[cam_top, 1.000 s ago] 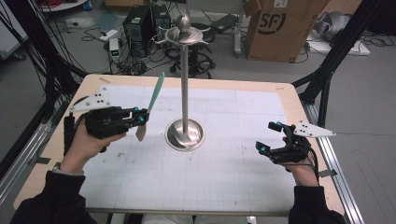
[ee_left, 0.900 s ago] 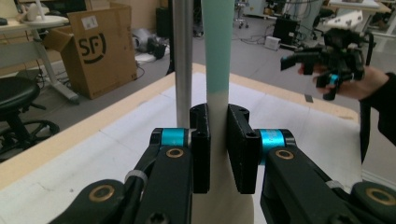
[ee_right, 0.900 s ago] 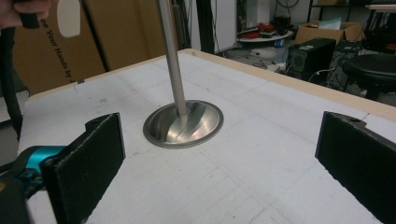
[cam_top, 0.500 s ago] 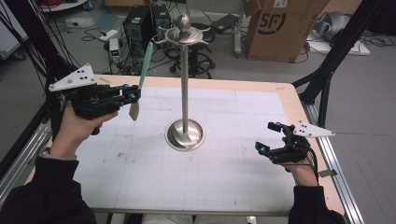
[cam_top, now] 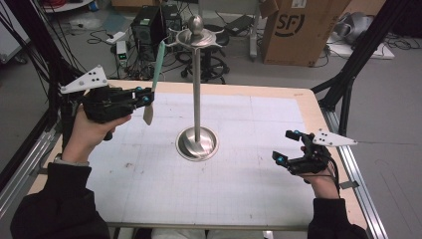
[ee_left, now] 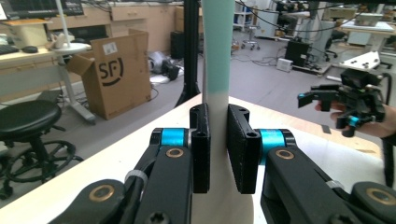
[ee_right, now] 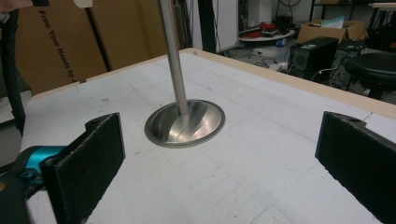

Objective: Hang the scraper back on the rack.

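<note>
A utensil with a teal handle (cam_top: 158, 62) and a cream blade (cam_top: 148, 114) stands nearly upright in the air over the table's left side. My left gripper (cam_top: 144, 98) is shut on it where the handle meets the blade. In the left gripper view the pads clamp the utensil (ee_left: 217, 46) from both sides. A steel stand (cam_top: 197, 89) with a round base (cam_top: 197, 143) and a hooked top rises at the table's middle, to the right of the utensil. My right gripper (cam_top: 284, 146) rests open and holds nothing near the right edge, facing the base (ee_right: 184, 122).
The table (cam_top: 249, 199) is a white gridded mat with a wooden rim. Behind it on the floor stand a cardboard box (cam_top: 298, 30), a computer tower (cam_top: 147, 25) and an office chair. Black frame struts (cam_top: 353, 74) rise at the right and left corners.
My left hand has lifted the utensil higher and tipped it more upright, so the handle's tip is now near the stand's top. The right hand has kept still.
</note>
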The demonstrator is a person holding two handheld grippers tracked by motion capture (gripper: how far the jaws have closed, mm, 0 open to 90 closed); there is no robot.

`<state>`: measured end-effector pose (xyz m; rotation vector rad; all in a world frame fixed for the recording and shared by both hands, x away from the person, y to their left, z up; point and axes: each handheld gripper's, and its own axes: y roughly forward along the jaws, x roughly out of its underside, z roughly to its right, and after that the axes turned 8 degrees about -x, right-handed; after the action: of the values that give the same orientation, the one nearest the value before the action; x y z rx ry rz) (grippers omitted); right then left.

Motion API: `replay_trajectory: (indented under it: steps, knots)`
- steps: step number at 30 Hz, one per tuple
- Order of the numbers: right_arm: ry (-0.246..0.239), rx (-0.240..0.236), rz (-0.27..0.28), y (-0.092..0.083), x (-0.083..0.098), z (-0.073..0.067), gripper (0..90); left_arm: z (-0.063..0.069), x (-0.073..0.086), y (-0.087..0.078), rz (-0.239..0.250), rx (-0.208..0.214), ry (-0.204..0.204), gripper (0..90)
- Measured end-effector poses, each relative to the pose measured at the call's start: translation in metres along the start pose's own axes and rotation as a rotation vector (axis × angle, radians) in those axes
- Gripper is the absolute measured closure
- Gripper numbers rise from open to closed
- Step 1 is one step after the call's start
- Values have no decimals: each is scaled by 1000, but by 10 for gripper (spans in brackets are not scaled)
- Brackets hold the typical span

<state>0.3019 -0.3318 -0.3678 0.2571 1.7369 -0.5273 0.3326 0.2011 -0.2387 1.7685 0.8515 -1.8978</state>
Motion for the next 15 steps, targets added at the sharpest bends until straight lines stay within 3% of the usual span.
replay_trajectory:
  steps: [15]
  knots:
    - [-3, 1, 3, 0, 0, 0, 4, 0, 1, 4, 6, 16, 3, 799]
